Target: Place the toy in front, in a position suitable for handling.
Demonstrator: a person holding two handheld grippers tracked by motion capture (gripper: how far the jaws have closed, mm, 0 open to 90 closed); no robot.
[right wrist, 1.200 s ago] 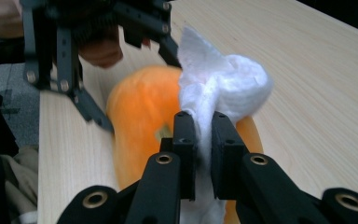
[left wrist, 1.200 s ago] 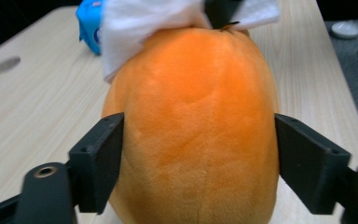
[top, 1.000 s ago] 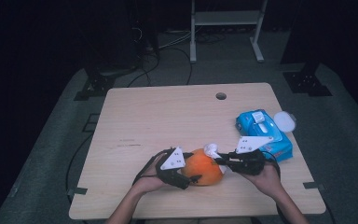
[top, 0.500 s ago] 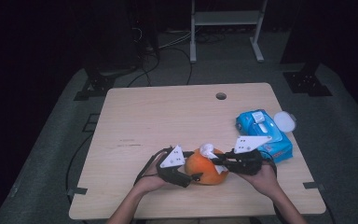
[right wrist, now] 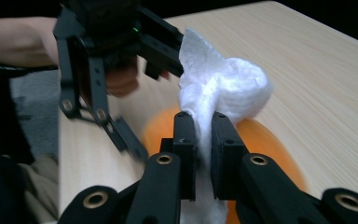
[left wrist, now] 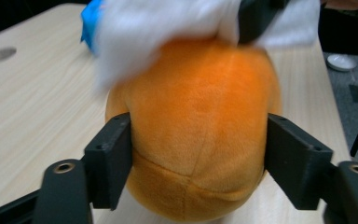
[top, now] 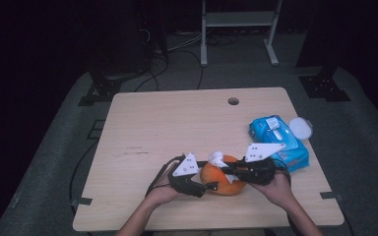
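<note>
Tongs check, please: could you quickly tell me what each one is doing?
Left tongs: closing around the orange plush toy.
Right tongs: shut on the white wipe.

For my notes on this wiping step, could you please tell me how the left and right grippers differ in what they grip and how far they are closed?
The left gripper stands wide, its jaws having just been closing on the orange plush toy, pads against its sides. The right gripper is nearly shut, pinching the thin white wipe above the toy. Both are hand-held with black jaws and work on the same toy.

Black hand-held gripper (top: 211,186) with brass-ringed screws, grey three-cornered plates, trailing black cables
</note>
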